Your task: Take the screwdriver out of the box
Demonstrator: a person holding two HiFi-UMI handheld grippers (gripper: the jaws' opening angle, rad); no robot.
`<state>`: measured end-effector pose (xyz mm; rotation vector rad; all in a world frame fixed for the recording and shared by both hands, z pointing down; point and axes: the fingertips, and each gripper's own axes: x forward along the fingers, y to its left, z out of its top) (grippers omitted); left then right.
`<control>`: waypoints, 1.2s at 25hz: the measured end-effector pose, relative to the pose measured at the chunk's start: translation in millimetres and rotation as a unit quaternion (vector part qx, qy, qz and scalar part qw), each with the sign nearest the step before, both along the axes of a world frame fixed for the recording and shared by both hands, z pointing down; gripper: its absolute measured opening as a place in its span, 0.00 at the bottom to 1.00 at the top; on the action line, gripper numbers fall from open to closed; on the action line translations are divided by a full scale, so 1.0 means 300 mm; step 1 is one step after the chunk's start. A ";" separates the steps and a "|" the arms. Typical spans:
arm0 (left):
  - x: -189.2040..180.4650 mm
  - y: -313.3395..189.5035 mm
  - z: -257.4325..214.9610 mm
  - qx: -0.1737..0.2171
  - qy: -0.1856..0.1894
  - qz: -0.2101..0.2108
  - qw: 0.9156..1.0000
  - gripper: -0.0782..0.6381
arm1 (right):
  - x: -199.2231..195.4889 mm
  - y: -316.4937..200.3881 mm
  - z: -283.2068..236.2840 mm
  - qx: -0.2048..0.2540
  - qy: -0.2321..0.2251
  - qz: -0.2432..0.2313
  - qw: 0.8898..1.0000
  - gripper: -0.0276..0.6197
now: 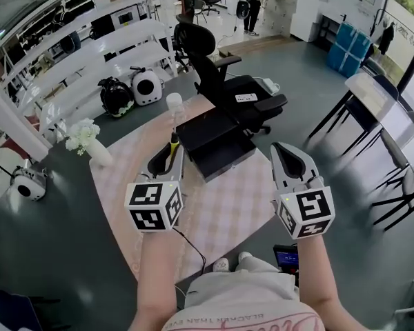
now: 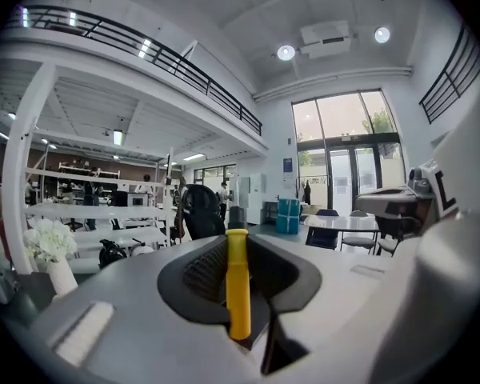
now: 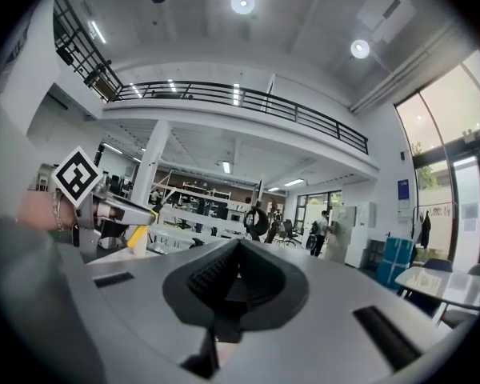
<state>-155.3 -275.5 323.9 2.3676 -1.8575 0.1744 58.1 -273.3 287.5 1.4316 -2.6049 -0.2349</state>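
Your left tool (image 1: 167, 163) is clenched on the screwdriver (image 2: 238, 282), held clear just left of the box (image 1: 217, 143), right tool (image 3: 236, 290) closed empty; next, probably set it down beside the box.

A large open-plan office or lab hall: high ceiling, a railed mezzanine (image 3: 240, 94), tall glazed windows (image 2: 348, 134), long white shelves (image 1: 103, 54), a black swivel office chair (image 1: 214, 67) and desks (image 1: 379, 98) on a grey floor.
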 end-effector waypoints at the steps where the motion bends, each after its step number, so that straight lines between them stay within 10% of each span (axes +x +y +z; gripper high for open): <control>1: -0.011 0.006 -0.015 0.007 -0.004 -0.009 1.000 0.23 | -0.006 -0.006 -0.014 0.005 -0.001 -0.005 1.000 0.05; 13: -0.086 0.140 -0.224 0.106 0.013 -0.100 0.989 0.23 | -0.048 -0.021 -0.186 0.045 -0.032 -0.076 0.996 0.05; 30: -0.011 0.221 -0.515 0.258 -0.009 -0.102 0.961 0.23 | 0.066 0.026 -0.428 0.126 -0.041 -0.069 0.989 0.05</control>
